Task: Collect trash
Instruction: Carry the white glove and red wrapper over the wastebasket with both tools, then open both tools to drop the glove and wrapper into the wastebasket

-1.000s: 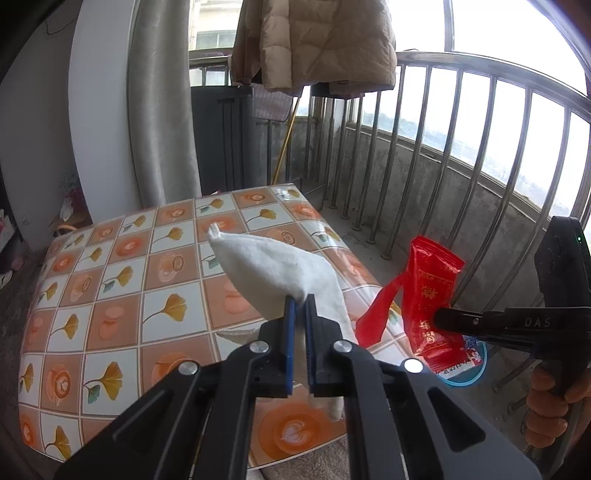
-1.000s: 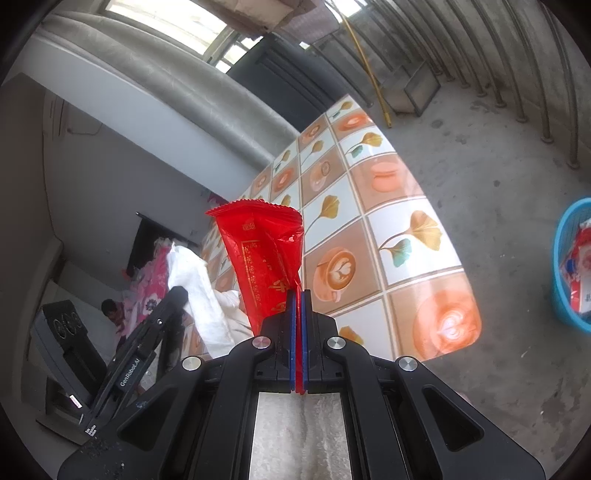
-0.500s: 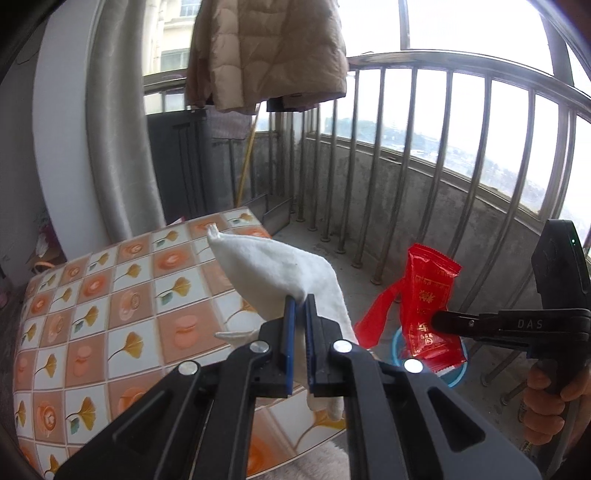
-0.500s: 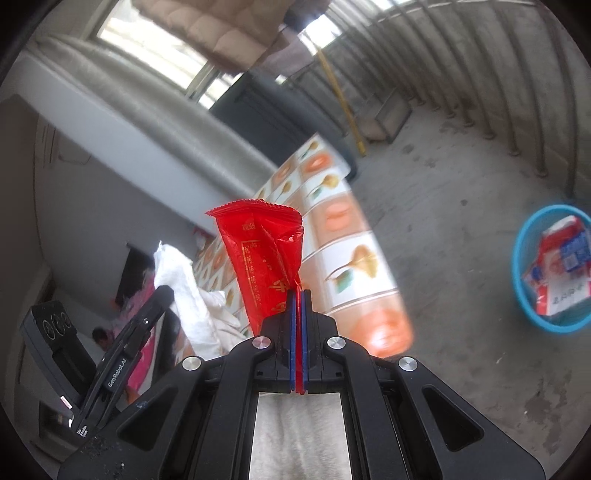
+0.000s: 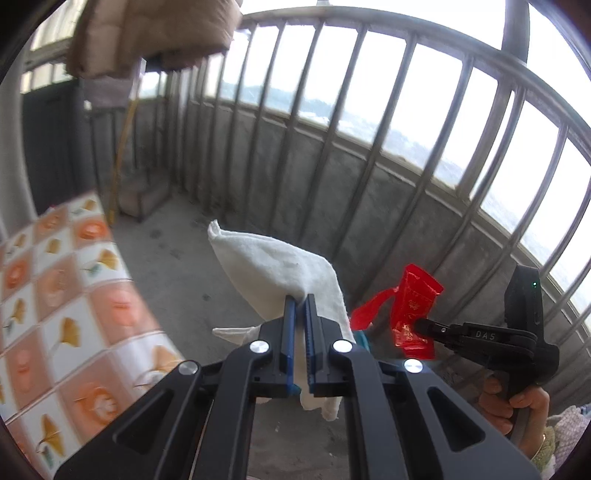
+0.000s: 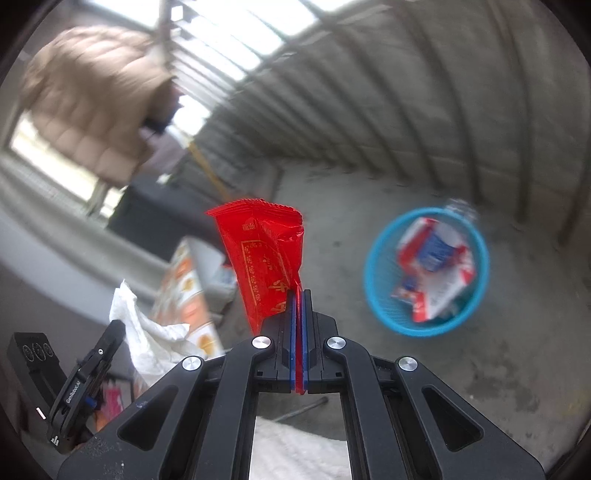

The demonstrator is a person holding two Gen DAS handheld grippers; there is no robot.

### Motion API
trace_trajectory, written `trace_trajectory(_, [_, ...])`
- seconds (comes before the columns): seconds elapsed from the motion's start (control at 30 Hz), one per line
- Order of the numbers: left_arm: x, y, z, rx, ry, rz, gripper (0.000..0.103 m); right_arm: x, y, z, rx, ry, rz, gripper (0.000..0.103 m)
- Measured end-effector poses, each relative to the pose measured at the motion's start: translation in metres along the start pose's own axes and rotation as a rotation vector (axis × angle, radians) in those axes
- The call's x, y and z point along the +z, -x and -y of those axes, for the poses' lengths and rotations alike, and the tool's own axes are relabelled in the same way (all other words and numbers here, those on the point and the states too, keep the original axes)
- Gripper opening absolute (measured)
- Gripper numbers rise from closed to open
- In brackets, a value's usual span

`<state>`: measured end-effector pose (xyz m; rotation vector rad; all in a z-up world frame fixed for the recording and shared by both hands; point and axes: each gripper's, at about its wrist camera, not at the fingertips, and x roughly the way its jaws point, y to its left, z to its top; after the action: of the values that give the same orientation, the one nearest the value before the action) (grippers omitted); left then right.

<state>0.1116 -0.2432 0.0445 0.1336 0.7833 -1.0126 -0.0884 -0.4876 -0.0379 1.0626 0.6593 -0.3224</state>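
We hold a glossy red foil snack wrapper [image 6: 264,254] in our right gripper [image 6: 297,295]. Its long axis runs up and away from the fingertips, tilted a little to the left, with the crimped, saw-toothed seal at the far top end and gold print down its face. The lower corner of the wrapper is pinched between the two blue-lined pads, which are pressed together on the thin film; most of the packet stands free above and to the left of the tips. From the left wrist view the same wrapper [image 5: 412,310] stands roughly upright off the tip of the right gripper [image 5: 424,326], with a torn red strip trailing toward the left.

Our left gripper [image 5: 300,301] is clamped on a soft white terry cloth [image 5: 280,269]. The cloth rises past the tips to a folded point at the upper left, and a loose end hangs below the fingers. The pads stay slightly parted by the thickness of the fabric.

On the rough grey concrete floor [image 6: 480,369] ahead and to the right of the wrapper sits a round blue plastic mesh basket [image 6: 373,291], blurred, with crumpled red, white and blue packaging in it. A table covered in an orange-and-white leaf-patterned oilcloth [image 5: 66,314] lies to the left. Grey metal railing bars [image 5: 399,110] stand over a low concrete wall, and a tan quilted jacket [image 5: 147,29] hangs above.
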Motion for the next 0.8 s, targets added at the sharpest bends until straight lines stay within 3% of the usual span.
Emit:
trace_trajectory(0.2, [0.008,-0.083,0.023,-0.081,0.001,-0.147,0.005,0.011,-0.03,0.044,-0.04,-0.118,-0.04,0.001])
trace_trajectory(0.27, [0.012,-0.113,0.03,-0.09,-0.001,-0.19,0.005,0.014,-0.038,0.058,-0.041,-0.156,-0.041,0.005])
trace_trajectory(0.3, [0.013,-0.127,0.032,-0.099,-0.004,-0.212,0.013,0.017,-0.046,0.065,-0.044,-0.173,-0.041,0.007])
trace_trajectory(0.33, [0.012,-0.147,0.033,-0.095,-0.005,-0.258,0.034,0.019,-0.056,0.073,-0.051,-0.186,-0.05,0.022])
trace_trajectory(0.37, [0.008,-0.16,0.032,-0.075,-0.002,-0.291,0.046,0.02,-0.068,0.083,-0.078,-0.209,-0.066,0.045])
trace_trajectory(0.4, [0.004,-0.175,0.031,-0.04,0.004,-0.326,0.053,0.019,-0.082,0.095,-0.118,-0.236,-0.082,0.05])
trace_trajectory(0.47, [-0.003,-0.189,0.028,-0.006,0.021,-0.371,0.053,0.014,-0.102,0.113,-0.194,-0.282,-0.149,0.05])
trace_trajectory(0.6, [-0.012,-0.175,0.02,-0.011,0.054,-0.354,0.062,-0.007,-0.105,0.133,-0.18,-0.348,-0.173,0.05])
trace_trajectory(0.8, [-0.018,-0.137,-0.001,0.051,0.081,-0.295,0.062,-0.018,-0.09,0.137,-0.177,-0.352,-0.169,0.051])
